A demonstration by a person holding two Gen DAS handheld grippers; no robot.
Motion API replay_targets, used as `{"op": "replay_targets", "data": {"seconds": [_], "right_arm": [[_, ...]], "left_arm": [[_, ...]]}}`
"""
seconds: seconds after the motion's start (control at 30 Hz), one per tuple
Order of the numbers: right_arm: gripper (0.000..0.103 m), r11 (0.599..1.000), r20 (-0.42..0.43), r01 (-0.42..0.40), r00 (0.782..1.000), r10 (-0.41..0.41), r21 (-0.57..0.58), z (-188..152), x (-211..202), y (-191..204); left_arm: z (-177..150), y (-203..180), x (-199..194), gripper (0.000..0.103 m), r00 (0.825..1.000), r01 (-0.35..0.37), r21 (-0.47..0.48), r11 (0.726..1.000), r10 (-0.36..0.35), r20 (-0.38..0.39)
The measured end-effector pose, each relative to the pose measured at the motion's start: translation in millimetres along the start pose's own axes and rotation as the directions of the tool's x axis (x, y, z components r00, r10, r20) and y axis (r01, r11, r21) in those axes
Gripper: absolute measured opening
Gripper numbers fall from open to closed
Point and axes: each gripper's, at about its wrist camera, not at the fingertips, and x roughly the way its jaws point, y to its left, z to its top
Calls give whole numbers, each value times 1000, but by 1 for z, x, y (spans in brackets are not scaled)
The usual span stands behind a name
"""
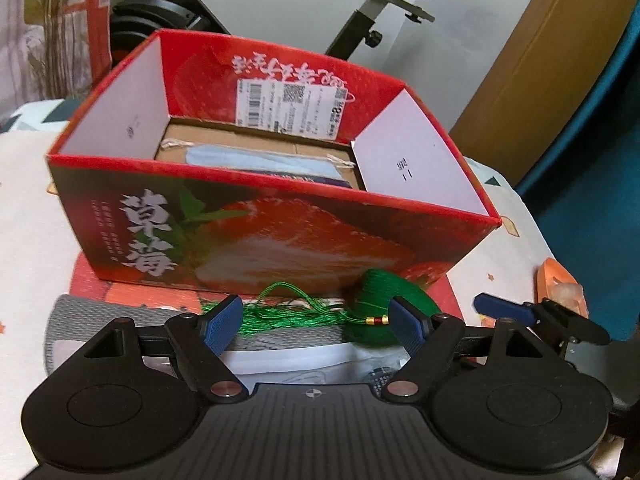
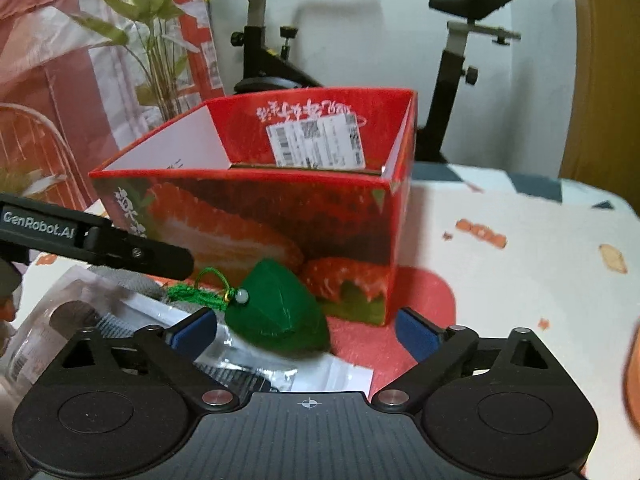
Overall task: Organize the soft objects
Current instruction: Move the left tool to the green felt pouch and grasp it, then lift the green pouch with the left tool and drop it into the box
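Observation:
A red strawberry-print box [image 1: 256, 232] stands open on the table, also in the right wrist view [image 2: 256, 216]. Inside lie a light blue face mask [image 1: 260, 162] and a dark item on brown cardboard. A green thread-wrapped pouch with tassel [image 1: 372, 308] lies in front of the box, also in the right wrist view [image 2: 276, 308]. My left gripper [image 1: 316, 322] is open, its jaws either side of the tassel and pouch. My right gripper [image 2: 306, 332] is open just before the pouch. The right gripper also shows in the left wrist view [image 1: 532, 312].
A grey knitted cloth [image 1: 80, 324] and clear plastic packets [image 2: 72, 316] lie under and beside the pouch. An orange item [image 1: 560, 284] sits at the right table edge. An exercise bike [image 2: 280, 40] and a plant [image 2: 156, 40] stand behind the table.

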Motion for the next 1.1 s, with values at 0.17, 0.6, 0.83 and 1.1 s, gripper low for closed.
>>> {"op": "replay_targets", "data": {"seconds": [0.17, 0.6, 0.83, 1.1], "right_arm": [[67, 1000, -28, -1, 1000, 0, -30, -2, 7, 0], [47, 990, -46, -87, 995, 83, -109, -2, 17, 8], [47, 990, -53, -103, 994, 98, -101, -3, 20, 7], [44, 988, -46, -118, 992, 114, -102, 1, 17, 11]], "left_arm": [[3, -5, 14, 80, 999, 42, 1, 999, -42, -28], [5, -11, 50, 80, 983, 161, -36, 986, -164, -80], [1, -12, 64, 75, 976, 185, -57, 981, -190, -108], [1, -13, 50, 66, 978, 191, -47, 980, -195, -80]]}}
